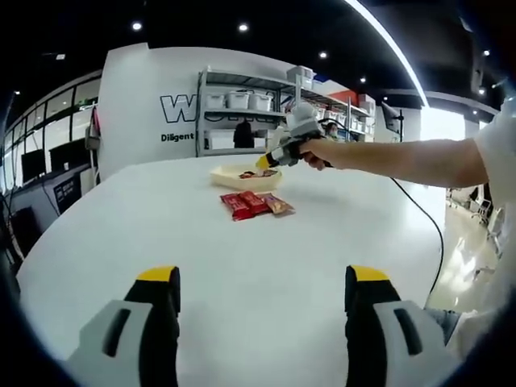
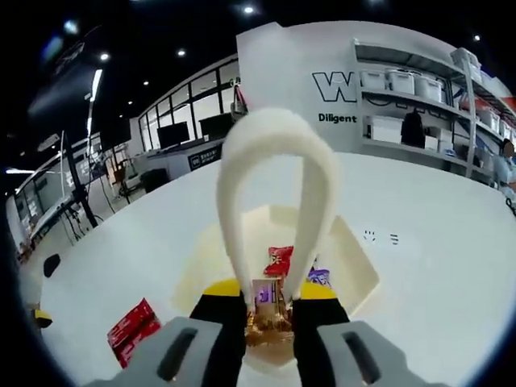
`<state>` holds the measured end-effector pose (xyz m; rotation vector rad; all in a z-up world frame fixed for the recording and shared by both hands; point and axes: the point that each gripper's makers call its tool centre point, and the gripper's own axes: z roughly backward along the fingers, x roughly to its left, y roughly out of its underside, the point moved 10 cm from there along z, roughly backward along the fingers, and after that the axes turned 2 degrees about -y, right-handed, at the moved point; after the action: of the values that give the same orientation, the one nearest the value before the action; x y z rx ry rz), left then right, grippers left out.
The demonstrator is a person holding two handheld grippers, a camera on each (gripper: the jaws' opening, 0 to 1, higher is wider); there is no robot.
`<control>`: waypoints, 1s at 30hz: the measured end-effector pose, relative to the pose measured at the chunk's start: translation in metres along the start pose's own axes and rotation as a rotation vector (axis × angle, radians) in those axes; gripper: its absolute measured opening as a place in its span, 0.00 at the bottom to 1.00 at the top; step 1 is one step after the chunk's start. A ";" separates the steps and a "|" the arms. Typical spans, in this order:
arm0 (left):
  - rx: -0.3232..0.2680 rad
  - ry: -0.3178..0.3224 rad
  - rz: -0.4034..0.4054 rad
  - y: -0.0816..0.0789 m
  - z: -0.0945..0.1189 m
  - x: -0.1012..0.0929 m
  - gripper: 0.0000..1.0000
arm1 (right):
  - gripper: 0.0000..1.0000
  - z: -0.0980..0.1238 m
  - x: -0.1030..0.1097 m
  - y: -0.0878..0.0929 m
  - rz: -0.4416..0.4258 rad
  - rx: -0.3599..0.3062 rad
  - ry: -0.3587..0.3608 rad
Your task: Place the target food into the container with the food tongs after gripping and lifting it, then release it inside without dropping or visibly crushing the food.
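Cream looped tongs (image 2: pixel 274 234), pressed by the right gripper (image 2: pixel 270 310), pinch a glossy snack packet (image 2: pixel 266 300) over the cream container (image 2: pixel 355 266); left gripper (image 1: pixel 262 302) spread.

The room was bright from small round ceiling lamps (image 1: pixel 243 27) and a long light strip (image 1: pixel 387 44). The white table (image 1: pixel 161 218) reflected this light evenly, with only weak shadows. A window (image 1: pixel 442 122) at the far right was overexposed. Both views were bent strongly at the edges. In the right gripper view the tongs (image 2: pixel 278 201) looked soft and blurred.
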<state>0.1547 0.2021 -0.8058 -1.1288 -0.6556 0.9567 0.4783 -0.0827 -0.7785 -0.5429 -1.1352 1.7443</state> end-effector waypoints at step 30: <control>-0.003 -0.001 0.000 -0.001 0.000 0.000 0.83 | 0.15 0.013 0.005 -0.004 -0.007 -0.028 -0.008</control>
<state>0.1548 0.2020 -0.8046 -1.1310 -0.6573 0.9567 0.4680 -0.0835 -0.7681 -0.5483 -1.1676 1.7281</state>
